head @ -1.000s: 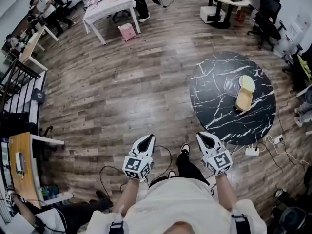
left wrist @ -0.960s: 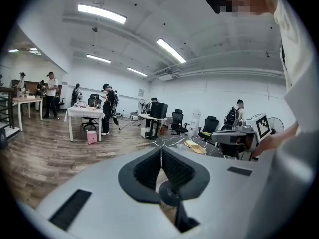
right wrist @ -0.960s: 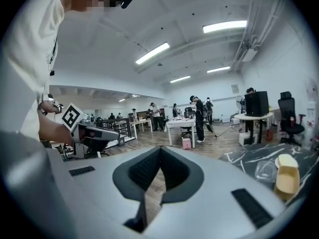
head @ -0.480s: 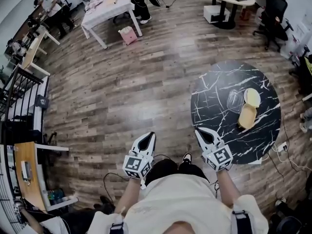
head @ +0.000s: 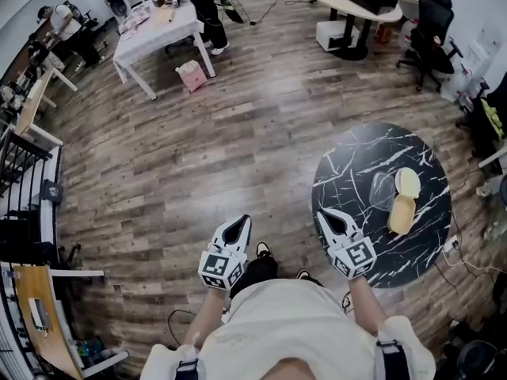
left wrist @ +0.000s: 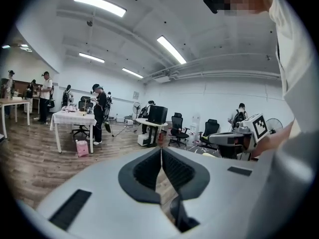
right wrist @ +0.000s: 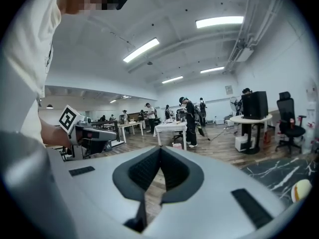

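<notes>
pale yellow plastic tub (head: 401, 214) on round black marble table (head: 348, 176) untouched; my left gripper (head: 239, 222) and right gripper (head: 326, 217) both clenched, empty.

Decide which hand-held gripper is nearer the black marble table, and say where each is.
Right. The right hand-held gripper hangs at the near left rim of the black marble table; the left hand-held gripper is over the wooden floor, farther to its left.

Head view: the table (head: 348, 180) is sliding down-frame, nearing the right gripper (head: 323, 212); the desk (head: 154, 30) is drifting left. Right gripper view: the yellow box (right wrist: 300, 189) is slipping off-edge (only a sliver showing).
</notes>
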Motion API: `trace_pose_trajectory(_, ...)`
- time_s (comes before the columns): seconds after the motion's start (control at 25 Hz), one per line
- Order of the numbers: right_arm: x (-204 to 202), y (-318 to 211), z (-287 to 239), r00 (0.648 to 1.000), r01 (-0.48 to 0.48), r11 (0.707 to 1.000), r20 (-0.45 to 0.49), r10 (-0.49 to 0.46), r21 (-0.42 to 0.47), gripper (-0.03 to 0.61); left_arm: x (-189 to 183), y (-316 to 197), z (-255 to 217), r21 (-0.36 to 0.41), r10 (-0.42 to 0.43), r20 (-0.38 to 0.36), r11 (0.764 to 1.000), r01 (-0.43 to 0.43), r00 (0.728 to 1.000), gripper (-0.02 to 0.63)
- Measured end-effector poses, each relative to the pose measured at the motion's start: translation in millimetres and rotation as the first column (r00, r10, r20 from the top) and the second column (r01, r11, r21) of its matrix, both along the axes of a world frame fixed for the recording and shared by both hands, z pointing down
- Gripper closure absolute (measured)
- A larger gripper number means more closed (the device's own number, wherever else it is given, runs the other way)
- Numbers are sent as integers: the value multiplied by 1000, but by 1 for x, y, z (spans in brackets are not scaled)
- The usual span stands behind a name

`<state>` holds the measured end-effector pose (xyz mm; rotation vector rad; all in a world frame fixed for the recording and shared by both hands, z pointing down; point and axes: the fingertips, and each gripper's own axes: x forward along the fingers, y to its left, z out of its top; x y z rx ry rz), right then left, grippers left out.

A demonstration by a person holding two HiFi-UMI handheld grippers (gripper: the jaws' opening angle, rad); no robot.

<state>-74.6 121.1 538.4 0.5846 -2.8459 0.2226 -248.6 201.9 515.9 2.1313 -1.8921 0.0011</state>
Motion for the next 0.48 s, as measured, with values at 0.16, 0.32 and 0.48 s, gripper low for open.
trace_pose_trajectory(0.16, -36, -28, -13, 999, -53, 998, -4, 53, 41, 572, -40, -38, -14, 41, 70, 10, 997, -71, 997, 589)
trace_pose_trajectory(0.32, -51, -53, -15, 991, -133, 990, 5, 133, 46, 572, -62, -67, -19, 62, 136, 18, 989, -137, 991, 589)
trace_pose_trajectory(0.48, -57, -65, -4, 980, -199, 980, 13, 199, 2, 572, -74, -92, -11, 47, 185, 7, 982, -185, 983, 589)
